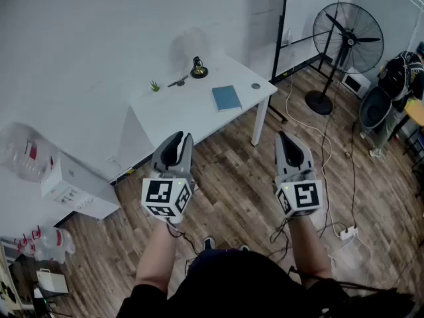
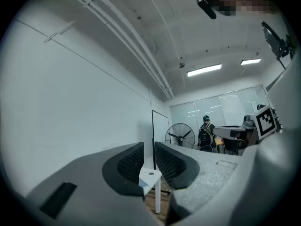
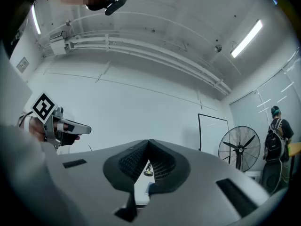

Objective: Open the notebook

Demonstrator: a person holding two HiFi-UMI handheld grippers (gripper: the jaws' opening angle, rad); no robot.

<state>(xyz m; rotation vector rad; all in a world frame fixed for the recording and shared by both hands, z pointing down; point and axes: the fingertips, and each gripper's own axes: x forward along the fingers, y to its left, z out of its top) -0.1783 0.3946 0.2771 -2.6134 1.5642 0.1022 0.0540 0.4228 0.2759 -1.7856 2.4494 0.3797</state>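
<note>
A closed blue notebook (image 1: 226,98) lies flat on the small white table (image 1: 192,108) by the wall, well ahead of both grippers. My left gripper (image 1: 177,139) is held in the air over the wooden floor, short of the table's near left edge. Its jaws stand a narrow gap apart with nothing between them (image 2: 149,161). My right gripper (image 1: 285,138) hovers near the table's right leg, its fingertips touching and empty (image 3: 148,141). In the right gripper view the notebook (image 3: 148,189) shows as a small blue patch under the closed tips.
On the table stand a dark ornament (image 1: 199,67), a tiny green plant (image 1: 155,86) and a small round disc (image 1: 256,86). A floor fan (image 1: 347,42) is at the back right, cables and a power strip (image 1: 348,232) on the floor, a white cabinet (image 1: 73,185) at the left. A person with a backpack (image 2: 206,134) stands far off.
</note>
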